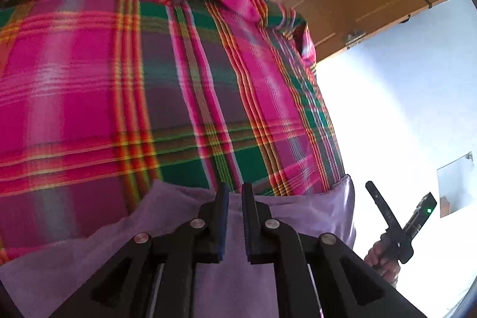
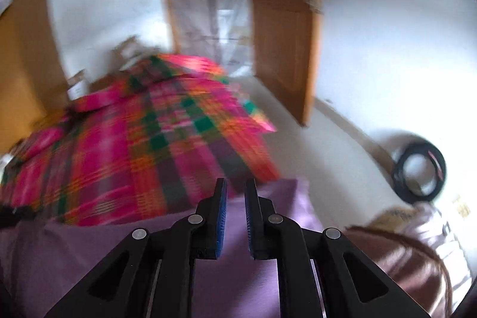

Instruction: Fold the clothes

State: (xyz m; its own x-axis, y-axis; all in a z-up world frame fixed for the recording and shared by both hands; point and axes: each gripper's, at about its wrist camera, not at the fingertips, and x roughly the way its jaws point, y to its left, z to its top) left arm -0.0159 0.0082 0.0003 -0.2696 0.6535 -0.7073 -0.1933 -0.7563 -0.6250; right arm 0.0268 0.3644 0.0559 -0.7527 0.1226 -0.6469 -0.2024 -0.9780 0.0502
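Grippers, left [image 1: 235,189] and right [image 2: 235,187], hung parted and empty over lilac garment [image 1: 226,273]; plaid cloth [image 1: 149,79] lay ahead. Fold stage unclear.

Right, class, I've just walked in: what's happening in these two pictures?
A person is folding clothes with a handheld gripper in each hand. Both the left gripper and the right gripper are open and empty above a purple cloth, which lies on a pink plaid cloth. The right view is blurred.
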